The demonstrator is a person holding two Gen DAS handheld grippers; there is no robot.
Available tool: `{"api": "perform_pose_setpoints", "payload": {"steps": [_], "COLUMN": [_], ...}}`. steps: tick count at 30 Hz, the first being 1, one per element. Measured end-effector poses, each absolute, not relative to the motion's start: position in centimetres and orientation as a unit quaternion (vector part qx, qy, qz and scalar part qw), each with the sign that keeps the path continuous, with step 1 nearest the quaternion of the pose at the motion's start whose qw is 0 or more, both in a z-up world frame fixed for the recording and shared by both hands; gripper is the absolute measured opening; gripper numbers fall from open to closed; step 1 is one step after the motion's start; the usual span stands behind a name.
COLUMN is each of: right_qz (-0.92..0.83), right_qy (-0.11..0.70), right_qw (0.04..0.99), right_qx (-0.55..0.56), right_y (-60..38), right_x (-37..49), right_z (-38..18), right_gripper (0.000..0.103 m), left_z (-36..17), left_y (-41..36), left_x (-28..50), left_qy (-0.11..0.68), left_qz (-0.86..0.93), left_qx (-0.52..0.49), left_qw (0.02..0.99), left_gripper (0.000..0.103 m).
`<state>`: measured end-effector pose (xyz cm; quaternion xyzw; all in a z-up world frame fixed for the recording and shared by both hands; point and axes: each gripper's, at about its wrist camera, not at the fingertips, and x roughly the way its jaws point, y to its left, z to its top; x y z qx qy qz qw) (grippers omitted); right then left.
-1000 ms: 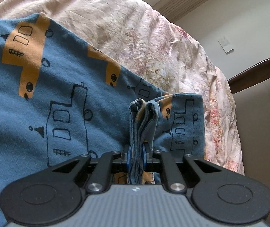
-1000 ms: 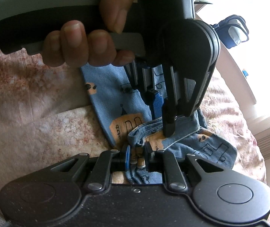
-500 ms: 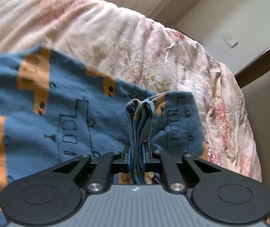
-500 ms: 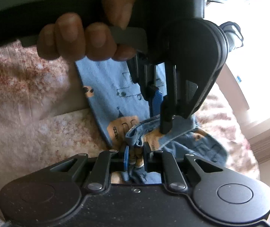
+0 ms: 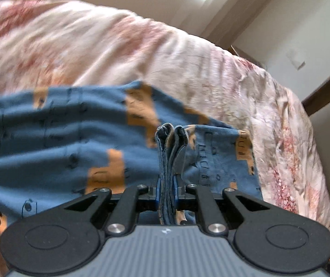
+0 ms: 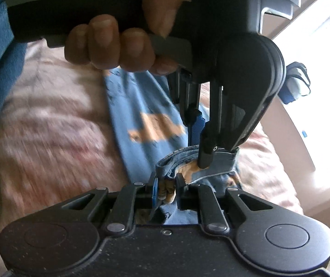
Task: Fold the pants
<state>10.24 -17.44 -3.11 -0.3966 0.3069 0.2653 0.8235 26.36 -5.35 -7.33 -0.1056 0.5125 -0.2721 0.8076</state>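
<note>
A: Changed since a second ago? More quilt point(image 5: 141, 53) showing at twelve o'clock; pants point(image 5: 49, 143) dragged nearer, on the bed.

B: Left claw point(image 5: 166, 187) clamped on bunched edge; right claw point(image 6: 166, 188) likewise; fold underway.

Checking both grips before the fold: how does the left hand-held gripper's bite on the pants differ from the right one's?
The left hand-held gripper clamps a tall, stacked wad of the pants that rises well above its pads; the right hand-held gripper pinches a shorter, curled hem edge. The left's jaws look slightly narrower than the right's. Both are shut on the same blue printed fabric, over the floral bedspread.
</note>
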Motion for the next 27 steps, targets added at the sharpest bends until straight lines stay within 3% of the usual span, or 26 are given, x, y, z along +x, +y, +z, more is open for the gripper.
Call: {"api": "perform_pose_setpoints", "payload": {"steps": [5, 6, 8, 10, 11, 13, 14, 16, 19, 22, 27], "right_qz": [0.275, 0.274, 0.271, 0.268, 0.26, 0.229, 0.204, 0.14, 0.018, 0.007, 0.037], "right_qy": [0.302, 0.298, 0.29, 0.279, 0.274, 0.268, 0.268, 0.275, 0.286, 0.277, 0.266], "right_qw": [0.829, 0.83, 0.834, 0.839, 0.843, 0.855, 0.866, 0.894, 0.923, 0.938, 0.918], "right_qx": [-0.382, -0.383, -0.383, -0.383, -0.383, -0.38, -0.369, -0.325, -0.256, -0.206, -0.29], "right_y": [-17.3, -17.4, -17.8, -19.2, -20.0, -22.3, -23.8, -27.3, -31.2, -31.9, -29.6], "right_x": [10.3, 10.2, 10.1, 10.5, 10.4, 10.7, 11.1, 12.6, 15.5, 16.4, 18.3], "right_z": [-5.3, -5.3, -4.8, -3.6, -3.1, -2.3, -1.8, -1.4, -1.8, -2.5, -5.5], "right_gripper": [0.018, 0.022, 0.034, 0.069, 0.075, 0.082, 0.084, 0.1, 0.102, 0.102, 0.102], "left_z": [-10.1, -10.0, -9.8, -9.6, -9.4, -8.8, -8.4, -7.8, -7.7, -8.6, -10.0], "left_y": [-3.9, -4.0, -3.8, -3.4, -3.2, -2.7, -2.6, -3.0, -5.3, -7.7, -8.3], "left_x": [27.7, 27.8, 27.7, 27.5, 27.3, 26.9, 26.6, 26.2, 25.8, 25.8, 25.8], "left_qy": [0.528, 0.529, 0.527, 0.525, 0.521, 0.5, 0.482, 0.445, 0.393, 0.362, 0.36], "left_qz": [-0.27, -0.272, -0.274, -0.27, -0.267, -0.256, -0.249, -0.23, -0.211, -0.195, -0.168], "left_qx": [-0.132, -0.127, -0.127, -0.135, -0.135, -0.137, -0.142, -0.138, -0.083, -0.02, 0.021], "left_qw": [0.794, 0.794, 0.795, 0.796, 0.799, 0.816, 0.828, 0.854, 0.891, 0.911, 0.917], "left_gripper": [0.015, 0.017, 0.02, 0.028, 0.032, 0.069, 0.076, 0.09, 0.091, 0.091, 0.092]}}
